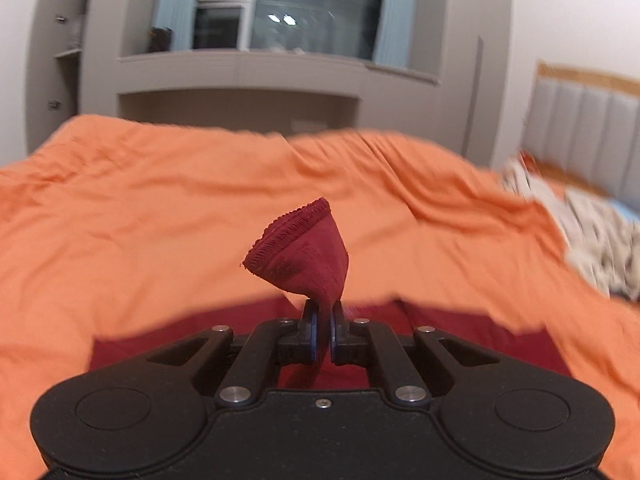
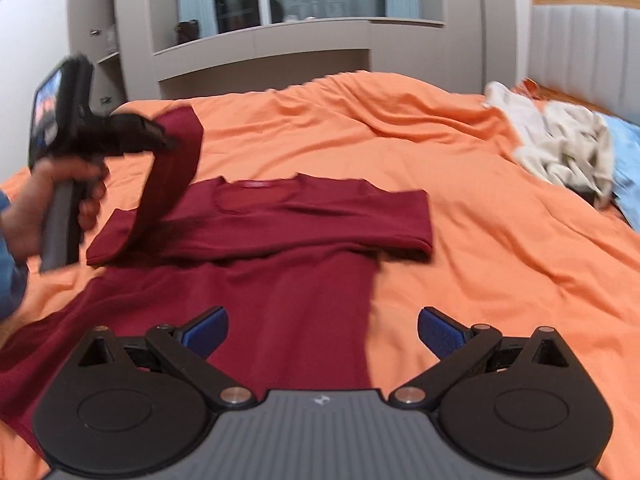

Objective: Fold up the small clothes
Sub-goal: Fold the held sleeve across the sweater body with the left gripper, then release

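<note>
A dark red long-sleeved shirt [image 2: 288, 280] lies flat on the orange bedspread [image 2: 460, 200], its right sleeve folded across the chest. My left gripper [image 1: 324, 322] is shut on the cuff of the left sleeve [image 1: 300, 252] and holds it up above the shirt. In the right wrist view the left gripper [image 2: 170, 142] is at the upper left with the sleeve [image 2: 168, 188] hanging from it down to the shoulder. My right gripper [image 2: 323, 332] is open and empty, over the shirt's lower right edge.
A pile of light-coloured clothes [image 2: 560, 148] lies at the right of the bed near the padded headboard [image 2: 588, 48]. A grey shelf unit and window [image 2: 280, 20] stand behind the bed's far edge.
</note>
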### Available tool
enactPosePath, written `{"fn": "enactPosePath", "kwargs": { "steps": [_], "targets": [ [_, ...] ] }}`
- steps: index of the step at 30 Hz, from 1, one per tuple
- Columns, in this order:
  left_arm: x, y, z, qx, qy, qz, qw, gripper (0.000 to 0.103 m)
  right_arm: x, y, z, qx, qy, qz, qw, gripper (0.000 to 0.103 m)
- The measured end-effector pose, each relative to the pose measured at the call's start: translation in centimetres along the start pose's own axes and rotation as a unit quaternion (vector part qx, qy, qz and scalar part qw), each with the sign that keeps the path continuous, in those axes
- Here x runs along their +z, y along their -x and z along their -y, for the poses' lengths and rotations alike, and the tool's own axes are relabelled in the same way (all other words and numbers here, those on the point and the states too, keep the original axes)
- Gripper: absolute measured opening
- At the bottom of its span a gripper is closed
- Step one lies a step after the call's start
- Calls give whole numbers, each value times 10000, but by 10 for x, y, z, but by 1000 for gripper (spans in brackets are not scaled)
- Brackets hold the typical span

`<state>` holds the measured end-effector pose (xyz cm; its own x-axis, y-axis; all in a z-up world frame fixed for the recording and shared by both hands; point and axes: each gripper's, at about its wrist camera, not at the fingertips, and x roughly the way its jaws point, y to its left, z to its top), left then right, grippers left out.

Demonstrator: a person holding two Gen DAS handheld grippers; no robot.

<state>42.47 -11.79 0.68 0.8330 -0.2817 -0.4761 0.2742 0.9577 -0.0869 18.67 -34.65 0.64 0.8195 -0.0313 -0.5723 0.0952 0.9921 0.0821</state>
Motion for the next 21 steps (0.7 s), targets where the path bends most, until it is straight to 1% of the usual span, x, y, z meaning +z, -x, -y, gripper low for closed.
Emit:
{"fn": "enactPosePath", "kwargs": {
  "steps": [2,5,8,10,11,12,13,14,15,16,17,19,20,21],
  "targets": [
    [-18,-13,8,-94,-25,-198,9998,5,-8,2,7,-39,-106,-14,9999,103],
    [-37,-27,14,-240,93,-536,9982,6,-18,2,15,-80,-283,-90,9995,103],
    [-46,-30,16,-374,59,-771,9963,8,-26,0,17,-130,-365,-149,9991,103],
    [-49,-30,17,-494,68,-902,9947,19,-29,-1,16,-196,-371,-162,9990,103],
    [-49,-29,15,-536,91,-935,9941,20,-31,-1,16,-222,-386,-162,9989,103],
    [-51,-30,15,-605,91,-985,9933,27,-33,-2,16,-234,-419,-159,9987,103],
    [-50,-29,15,-687,76,-1065,9919,39,-34,-2,16,-235,-453,-154,9986,103],
    [-48,-26,15,-764,75,-1135,9906,46,-35,-3,16,-237,-483,-149,9984,103],
    [-49,-26,14,-841,87,-1198,9892,58,-36,-3,15,-247,-497,-147,9984,103],
    [-47,-23,13,-879,95,-1220,9886,66,-36,-3,15,-262,-491,-144,9983,103],
    [-45,-20,11,-883,94,-1221,9885,69,-36,-3,14,-269,-470,-134,9984,103],
    [-40,-12,4,-863,71,-1185,9892,79,-34,-2,13,-247,-431,-104,9987,103],
    [-36,-7,0,-844,71,-1156,9897,82,-33,-2,13,-220,-424,-88,9988,103],
    [-33,-1,-5,-816,71,-1124,9903,86,-31,-2,13,-181,-418,-70,9989,103]
  ]
}}
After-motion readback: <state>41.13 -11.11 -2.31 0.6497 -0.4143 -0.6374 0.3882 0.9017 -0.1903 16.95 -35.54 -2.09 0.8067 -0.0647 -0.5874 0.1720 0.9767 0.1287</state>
